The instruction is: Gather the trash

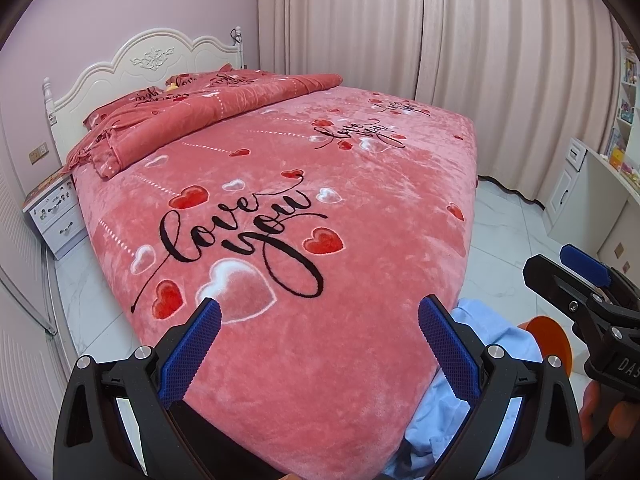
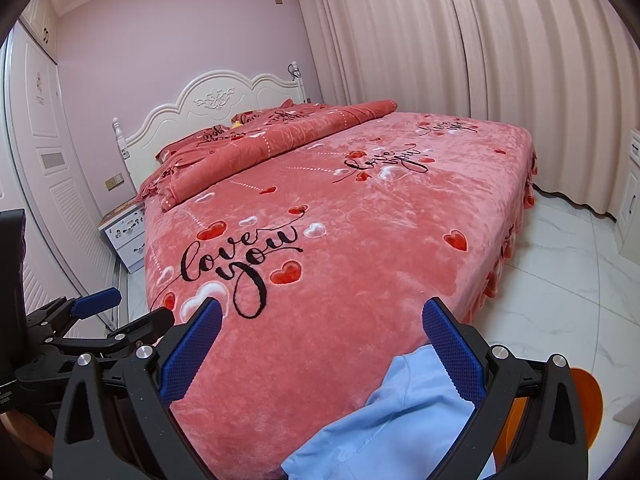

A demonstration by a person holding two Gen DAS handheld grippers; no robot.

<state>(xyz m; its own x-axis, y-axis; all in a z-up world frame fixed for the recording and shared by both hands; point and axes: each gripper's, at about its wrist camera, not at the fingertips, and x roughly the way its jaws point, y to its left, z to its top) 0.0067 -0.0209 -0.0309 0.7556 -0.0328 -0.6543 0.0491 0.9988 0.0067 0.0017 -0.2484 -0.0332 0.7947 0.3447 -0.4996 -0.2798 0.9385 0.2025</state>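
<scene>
bedspread [image 1: 360, 208]: plush velvety cloth | floor [image 2: 560, 300]: glossy marble tile | curtains [image 1: 400, 28]: matt cloth

Soft, even, pinkish indoor light, faint shadows, sharp focus throughout; strong fisheye bending with dark vignetted corners.

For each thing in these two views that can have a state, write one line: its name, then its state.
left gripper: open, empty
right gripper: open, empty
curtains: drawn shut
quilt: folded by the headboard
light blue cloth: crumpled, at bed's near corner
nightstand drawers: closed
</scene>
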